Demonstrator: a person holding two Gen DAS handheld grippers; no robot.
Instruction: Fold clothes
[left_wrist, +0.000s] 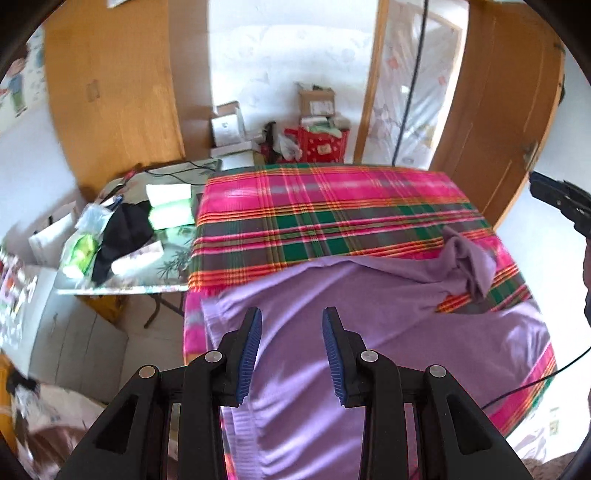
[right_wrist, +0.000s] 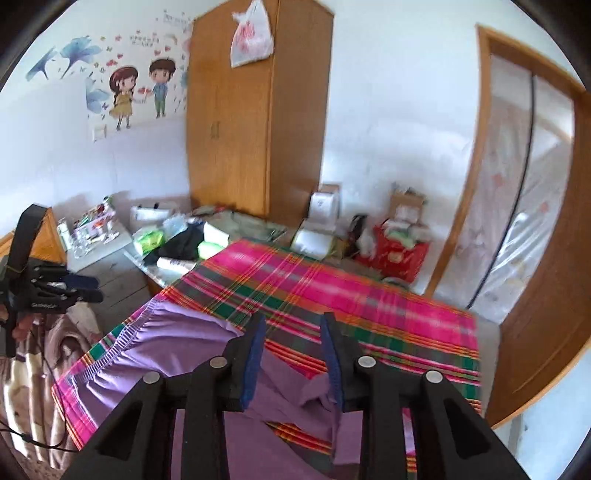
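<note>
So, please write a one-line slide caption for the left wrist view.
Open left gripper above a lilac garment spread on a plaid-covered table, nothing between its fingers.

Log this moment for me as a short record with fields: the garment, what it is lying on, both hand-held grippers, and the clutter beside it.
garment: purple fabric garment, spread out, one end bunched up
surface: pink and green plaid cloth
left hand-held gripper: jaws apart, nothing between the pads
right hand-held gripper: jaws apart, above the garment, holding nothing
side table: cluttered, black cloth among packets
fold progress: not yet neat
</note>
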